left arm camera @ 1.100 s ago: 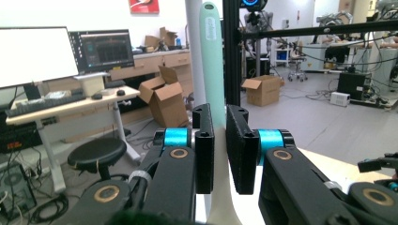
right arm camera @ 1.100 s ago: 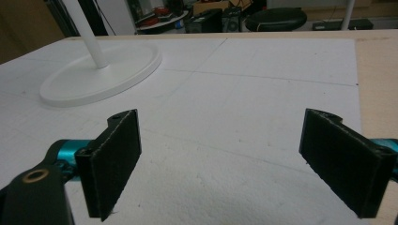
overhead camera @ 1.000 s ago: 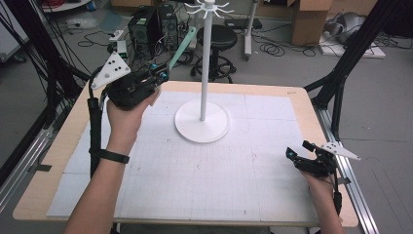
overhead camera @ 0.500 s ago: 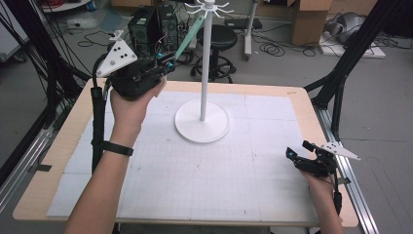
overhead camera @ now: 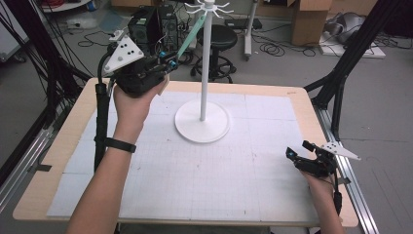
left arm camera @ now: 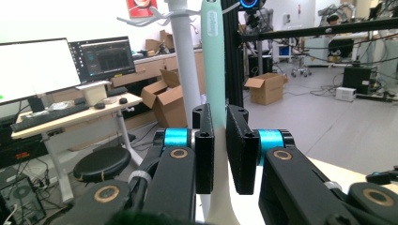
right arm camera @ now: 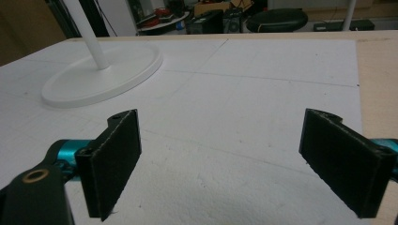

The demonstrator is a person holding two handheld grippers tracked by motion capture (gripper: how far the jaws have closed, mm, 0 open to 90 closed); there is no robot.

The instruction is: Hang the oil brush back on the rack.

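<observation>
A white stand with a round base and a crown of hooks rises from the middle of the table. My left gripper is held high at the back left, shut on a long mint-green utensil that slants up towards the hooks. In the left gripper view the jaws clamp the green utensil just right of the stand's pole, its upper end near the hooks. My right gripper rests low at the table's front right, open with nothing between its fingers; the stand's base lies ahead of it.
A white gridded mat covers the wooden table. Black frame struts stand at the right and left edges. A black stool, cables and cardboard boxes sit on the floor behind the table.
My left gripper has risen and swung the green utensil up towards the stand's hooks. The right gripper has stayed where it was, open.
</observation>
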